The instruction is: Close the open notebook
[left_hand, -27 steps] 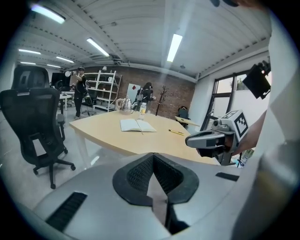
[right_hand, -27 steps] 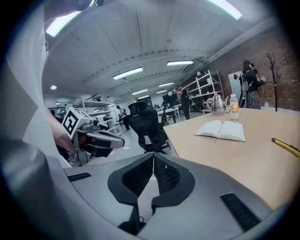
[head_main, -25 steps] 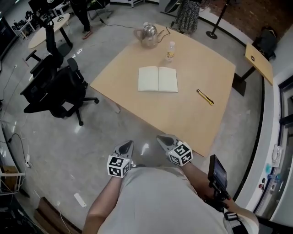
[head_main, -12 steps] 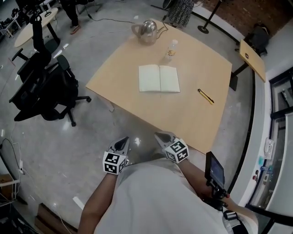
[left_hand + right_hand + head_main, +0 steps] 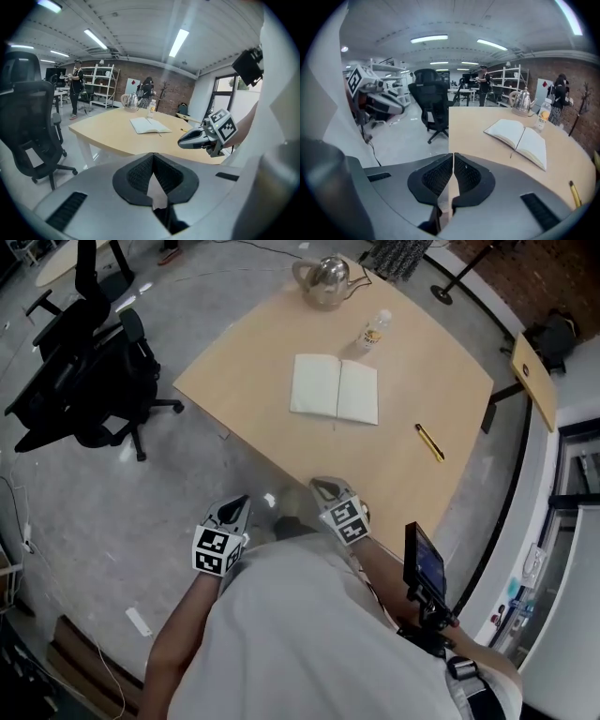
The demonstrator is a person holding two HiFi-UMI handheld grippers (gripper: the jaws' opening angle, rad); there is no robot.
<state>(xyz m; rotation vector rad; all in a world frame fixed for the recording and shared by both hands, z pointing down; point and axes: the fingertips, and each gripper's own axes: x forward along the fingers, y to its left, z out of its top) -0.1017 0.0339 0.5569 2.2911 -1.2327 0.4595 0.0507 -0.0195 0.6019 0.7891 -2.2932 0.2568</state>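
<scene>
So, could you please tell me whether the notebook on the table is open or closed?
Open: the notebook lies flat on the table, both pages spread beside its spine.

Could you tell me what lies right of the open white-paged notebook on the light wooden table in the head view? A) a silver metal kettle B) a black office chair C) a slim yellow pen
C: the slim yellow pen lies on the light wooden table, right of the open white-paged notebook.

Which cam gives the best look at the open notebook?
Head view: the open white-paged notebook lies fully visible from above, both pages unobstructed. Right gripper view shows it obliquely; left gripper view, small and distant.
</scene>
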